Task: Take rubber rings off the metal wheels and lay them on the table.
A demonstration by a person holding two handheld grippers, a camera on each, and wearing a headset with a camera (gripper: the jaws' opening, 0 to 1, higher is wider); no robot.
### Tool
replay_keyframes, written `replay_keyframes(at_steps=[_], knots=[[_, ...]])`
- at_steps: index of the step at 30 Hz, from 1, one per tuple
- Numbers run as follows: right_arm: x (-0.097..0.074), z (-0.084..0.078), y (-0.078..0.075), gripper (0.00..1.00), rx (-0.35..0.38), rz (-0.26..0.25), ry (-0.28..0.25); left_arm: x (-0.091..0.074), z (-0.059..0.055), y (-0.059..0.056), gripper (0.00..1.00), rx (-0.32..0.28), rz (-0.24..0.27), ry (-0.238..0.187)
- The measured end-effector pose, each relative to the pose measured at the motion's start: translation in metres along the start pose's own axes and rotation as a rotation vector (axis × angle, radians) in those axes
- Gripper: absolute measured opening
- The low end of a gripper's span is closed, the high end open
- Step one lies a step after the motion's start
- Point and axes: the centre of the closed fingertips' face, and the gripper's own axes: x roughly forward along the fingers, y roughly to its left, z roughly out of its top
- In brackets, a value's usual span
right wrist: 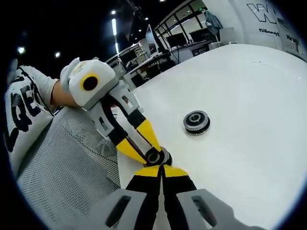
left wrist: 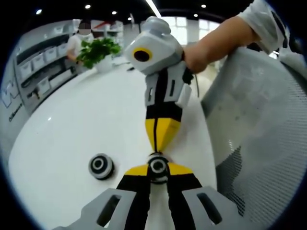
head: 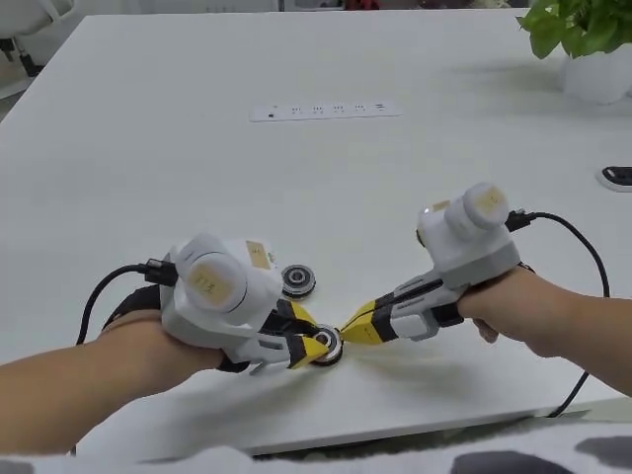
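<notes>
- Two wheels: a loose wheel point(head: 296, 280) and a gripped wheel point(head: 327, 347).
- Two grippers: left gripper point(head: 314, 348), right gripper point(head: 354, 334).
- One potted plant point(head: 583, 30).
- One socket strip point(head: 324, 111).
- One small dark item point(head: 617, 178), unidentifiable.
- One tabletop point(head: 148, 148).

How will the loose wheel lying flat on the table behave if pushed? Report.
The loose wheel lies flat, so it will probably slide, not roll; on edge it likely would roll. Its metal hub suggests stiff and heavy for its size. Its dark rubber ring may drag on the white table.
</notes>
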Motion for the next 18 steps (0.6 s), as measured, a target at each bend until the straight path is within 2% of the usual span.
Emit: replay_keyframes(at_steps=[18], knots=[[0.0006,0.0026,0.0061,0.0,0.016,0.022,-0.008,0.0005,0.0,-0.0004,0.12,-0.005,0.007,0.017]])
